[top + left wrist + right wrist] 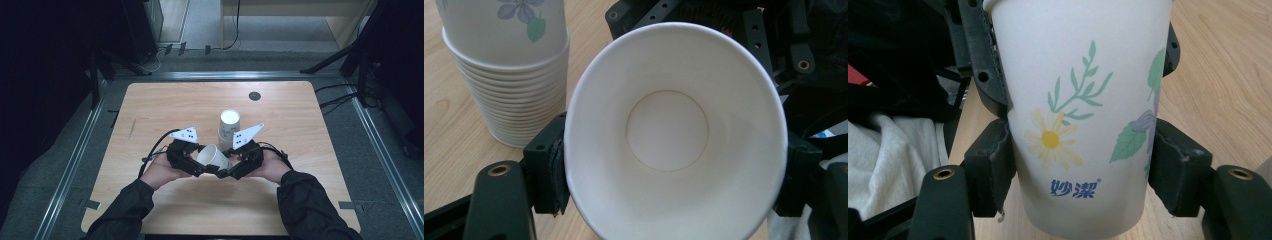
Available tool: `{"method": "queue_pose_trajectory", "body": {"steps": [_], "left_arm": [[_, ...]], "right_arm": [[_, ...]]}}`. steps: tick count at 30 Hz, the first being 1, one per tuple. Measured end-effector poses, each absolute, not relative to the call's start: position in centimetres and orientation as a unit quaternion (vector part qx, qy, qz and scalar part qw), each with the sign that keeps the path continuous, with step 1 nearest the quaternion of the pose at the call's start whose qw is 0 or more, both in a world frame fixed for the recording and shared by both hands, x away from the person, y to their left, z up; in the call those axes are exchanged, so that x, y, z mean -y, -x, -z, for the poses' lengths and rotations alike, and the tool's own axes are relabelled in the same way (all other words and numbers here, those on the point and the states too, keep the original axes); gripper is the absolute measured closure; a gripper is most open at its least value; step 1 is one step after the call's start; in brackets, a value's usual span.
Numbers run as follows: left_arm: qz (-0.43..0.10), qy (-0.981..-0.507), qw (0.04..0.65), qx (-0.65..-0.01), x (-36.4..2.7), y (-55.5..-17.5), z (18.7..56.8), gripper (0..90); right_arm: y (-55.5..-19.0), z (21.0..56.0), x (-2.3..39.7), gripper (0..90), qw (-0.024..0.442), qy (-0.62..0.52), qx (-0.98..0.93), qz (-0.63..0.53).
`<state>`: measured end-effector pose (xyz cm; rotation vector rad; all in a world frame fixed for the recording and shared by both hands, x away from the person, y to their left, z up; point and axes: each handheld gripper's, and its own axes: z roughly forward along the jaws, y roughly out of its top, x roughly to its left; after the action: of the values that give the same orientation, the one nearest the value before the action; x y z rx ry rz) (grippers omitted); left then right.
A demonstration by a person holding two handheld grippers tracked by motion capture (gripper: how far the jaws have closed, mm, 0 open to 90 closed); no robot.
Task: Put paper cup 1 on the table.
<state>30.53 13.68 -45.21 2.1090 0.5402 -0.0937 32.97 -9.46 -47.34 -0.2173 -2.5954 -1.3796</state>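
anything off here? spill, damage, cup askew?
No spill. The paper cup lies on its side between both grippers, its rim squeezed oval in the left gripper view. The cup stack stands upright behind it.

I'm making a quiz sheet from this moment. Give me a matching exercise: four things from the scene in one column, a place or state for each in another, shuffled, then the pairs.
Things:
1. single paper cup
2. stack of paper cups
3. left gripper
4. right gripper

Places or states:
A. stands upside down on the wooden table
B. clamps the cup near its rim
C. lies tilted between both grippers
D. clamps the cup lower, by its printed flowers

Pairs: 1-C, 2-A, 3-B, 4-D
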Motion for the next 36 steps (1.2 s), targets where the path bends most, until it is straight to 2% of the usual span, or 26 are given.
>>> {"method": "queue_pose_trajectory", "body": {"steps": [7,12,18,25,29,36], "left_arm": [[0.029,-0.865,0.453,-0.211,-13.5,-30.4,45.1,24.8],[0.029,-0.865,0.455,-0.210,-13.9,-30.4,44.7,24.9],[0.018,-0.863,0.456,-0.216,-14.7,-30.4,43.8,24.9],[0.003,-0.857,0.456,-0.241,-16.8,-30.9,42.5,24.9],[-0.025,-0.863,0.436,-0.254,-18.3,-31.1,42.1,24.9],[-0.023,-0.865,0.414,-0.283,-20.5,-32.0,42.1,24.8]], "right_arm": [[-33.0,47.5,9.3,33.1,0.098,0.071,0.879,0.461],[-33.1,47.5,9.4,27.3,0.096,0.076,0.880,0.458],[-33.3,47.7,9.7,27.0,0.099,0.084,0.882,0.453],[-33.3,47.7,10.2,27.0,0.087,0.091,0.881,0.456],[-33.3,47.7,10.7,26.8,0.084,0.100,0.880,0.456],[-33.3,47.7,11.2,24.9,0.075,0.111,0.878,0.459]]}}
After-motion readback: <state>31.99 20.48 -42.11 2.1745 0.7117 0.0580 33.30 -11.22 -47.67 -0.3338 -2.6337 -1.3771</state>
